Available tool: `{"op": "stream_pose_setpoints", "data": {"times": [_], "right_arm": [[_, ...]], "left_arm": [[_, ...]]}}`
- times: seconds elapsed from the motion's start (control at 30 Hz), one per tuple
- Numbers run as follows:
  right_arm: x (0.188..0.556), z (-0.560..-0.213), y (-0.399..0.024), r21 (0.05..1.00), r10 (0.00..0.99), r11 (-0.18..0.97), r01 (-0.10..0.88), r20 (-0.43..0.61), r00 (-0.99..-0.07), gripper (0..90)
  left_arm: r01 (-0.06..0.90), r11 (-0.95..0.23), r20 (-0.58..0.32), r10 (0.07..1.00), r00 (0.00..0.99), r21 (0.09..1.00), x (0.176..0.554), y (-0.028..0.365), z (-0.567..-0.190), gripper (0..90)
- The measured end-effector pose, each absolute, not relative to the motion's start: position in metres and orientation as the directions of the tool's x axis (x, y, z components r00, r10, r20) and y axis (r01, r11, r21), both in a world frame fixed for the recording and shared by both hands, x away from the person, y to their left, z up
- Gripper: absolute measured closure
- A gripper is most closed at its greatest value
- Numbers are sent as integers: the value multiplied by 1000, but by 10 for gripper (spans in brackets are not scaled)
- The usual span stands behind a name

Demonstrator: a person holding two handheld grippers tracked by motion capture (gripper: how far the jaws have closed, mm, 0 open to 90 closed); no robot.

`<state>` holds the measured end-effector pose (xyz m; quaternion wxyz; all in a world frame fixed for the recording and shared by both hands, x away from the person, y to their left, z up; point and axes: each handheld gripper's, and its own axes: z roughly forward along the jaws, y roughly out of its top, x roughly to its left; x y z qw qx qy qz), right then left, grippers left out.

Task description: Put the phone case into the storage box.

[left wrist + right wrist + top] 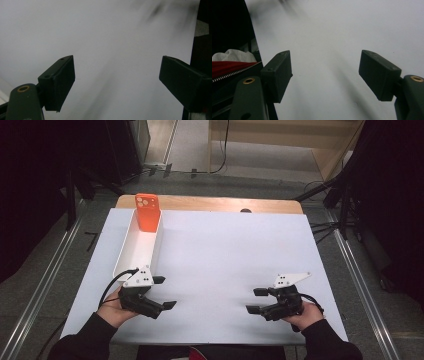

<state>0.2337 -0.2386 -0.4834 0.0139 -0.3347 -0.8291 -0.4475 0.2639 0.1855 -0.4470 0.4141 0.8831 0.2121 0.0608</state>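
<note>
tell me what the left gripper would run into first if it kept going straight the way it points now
Probably nothing soon: the left gripper, jaws open and empty, points rightward across the bare white table top. The right gripper lies roughly that way; depth unclear.

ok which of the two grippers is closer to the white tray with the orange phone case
The left gripper; it sits right beside the white tray's near end. The right gripper is far across the table.

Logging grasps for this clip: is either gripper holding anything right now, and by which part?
Nothing is held. The left gripper and right gripper both stand open over the white table sheet, jaws empty.
</note>
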Motion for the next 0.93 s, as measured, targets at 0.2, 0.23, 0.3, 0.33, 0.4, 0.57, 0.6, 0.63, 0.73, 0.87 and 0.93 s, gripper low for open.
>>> {"op": "stream_pose_setpoints", "data": {"times": [0.2,0.23,0.3,0.33,0.4,0.57,0.6,0.63,0.73,0.87,0.93], "right_arm": [[234,-484,-238,732,541,375,569,325,-776,256],[234,-484,-238,732,541,374,569,326,-775,256],[234,-484,-238,733,541,373,569,326,-775,256],[234,-484,-238,733,540,374,568,326,-776,256],[234,-484,-238,731,541,375,570,327,-775,256],[233,-484,-238,731,540,376,569,326,-776,256],[234,-484,-238,731,540,377,569,326,-776,256],[234,-484,-238,731,540,377,569,326,-776,256],[234,-484,-238,731,540,377,569,325,-776,256],[234,-484,-238,730,541,378,570,325,-776,256],[234,-484,-238,730,540,378,569,325,-776,256]], "left_arm": [[324,-572,-70,421,905,753,265,186,-449,132],[326,-572,-71,421,904,753,265,186,-449,132],[324,-572,-69,421,904,754,265,186,-449,132],[324,-572,-69,421,904,754,265,186,-449,132],[324,-573,-67,422,904,753,266,186,-449,132],[324,-577,-66,422,904,750,266,187,-450,132],[326,-576,-68,423,904,750,266,187,-450,132],[327,-577,-70,422,904,749,266,186,-450,132],[326,-581,-69,419,905,746,266,186,-451,132],[324,-580,-70,416,907,747,266,187,-451,132],[325,-580,-70,417,906,747,266,187,-451,132]]}}
